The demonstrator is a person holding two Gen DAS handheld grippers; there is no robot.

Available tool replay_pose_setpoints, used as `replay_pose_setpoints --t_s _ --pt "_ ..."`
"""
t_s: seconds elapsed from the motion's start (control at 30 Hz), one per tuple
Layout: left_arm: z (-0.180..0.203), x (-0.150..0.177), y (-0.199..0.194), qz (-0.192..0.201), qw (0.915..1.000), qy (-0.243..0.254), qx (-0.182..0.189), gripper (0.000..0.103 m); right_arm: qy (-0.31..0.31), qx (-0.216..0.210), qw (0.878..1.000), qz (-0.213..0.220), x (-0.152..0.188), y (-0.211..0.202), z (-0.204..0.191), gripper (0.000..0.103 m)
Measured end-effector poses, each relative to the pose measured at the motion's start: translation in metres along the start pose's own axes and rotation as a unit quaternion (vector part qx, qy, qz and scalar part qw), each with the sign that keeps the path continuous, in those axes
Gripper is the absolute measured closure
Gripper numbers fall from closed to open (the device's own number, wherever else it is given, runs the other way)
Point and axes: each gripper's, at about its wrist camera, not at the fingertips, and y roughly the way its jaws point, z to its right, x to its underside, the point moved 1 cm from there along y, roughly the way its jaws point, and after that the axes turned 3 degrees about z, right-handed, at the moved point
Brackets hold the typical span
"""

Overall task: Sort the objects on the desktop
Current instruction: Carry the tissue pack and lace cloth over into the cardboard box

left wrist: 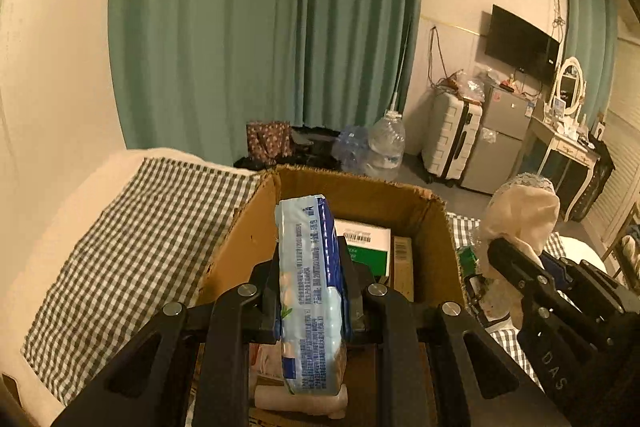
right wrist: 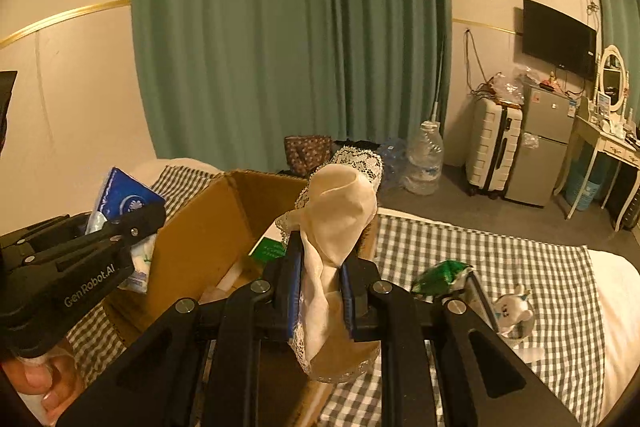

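My left gripper (left wrist: pixel 310 291) is shut on a blue and white tissue pack (left wrist: pixel 310 307), held upright over the open cardboard box (left wrist: pixel 240 243). The pack also shows in the right wrist view (right wrist: pixel 124 203), at the box's left wall (right wrist: pixel 208 235). My right gripper (right wrist: pixel 320 287) is shut on a cream cloth with lace trim (right wrist: pixel 340 223), held above the box's right side. The cloth also shows in the left wrist view (left wrist: pixel 520 219). Inside the box lie a white and green carton (left wrist: pixel 366 247) and a pink item (left wrist: pixel 296 401).
The box stands on a green checked cloth (right wrist: pixel 520 267) over a bed. A green wrapper (right wrist: pixel 440 277) and a small white plush toy (right wrist: pixel 514 309) lie on it to the right. Beyond the bed are water jugs (right wrist: pixel 426 163), a suitcase (right wrist: pixel 494 147) and a fridge (right wrist: pixel 542 143).
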Motion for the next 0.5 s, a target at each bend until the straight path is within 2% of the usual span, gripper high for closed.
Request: replay_pose_setpoints --t_s 0.07,0.27,0.5 --pt "0.003 0.002 0.007 -0.009 0.9998 0.010 -0.016 0.083 -0.003 -0.004 1.000 -0.007 0.001 0.006 -0.004 0.086" --pt "0.000 0.010 0.031 -0.058 0.9981 0.010 -0.018 0.083 -0.023 -0.019 0.997 -0.065 0.010 0.034 -0.013 0.086" --pt "-0.008 0.022 0.051 -0.109 0.9938 -0.003 -0.023 0.083 -0.039 -0.035 0.993 -0.104 0.009 0.058 -0.022 0.086"
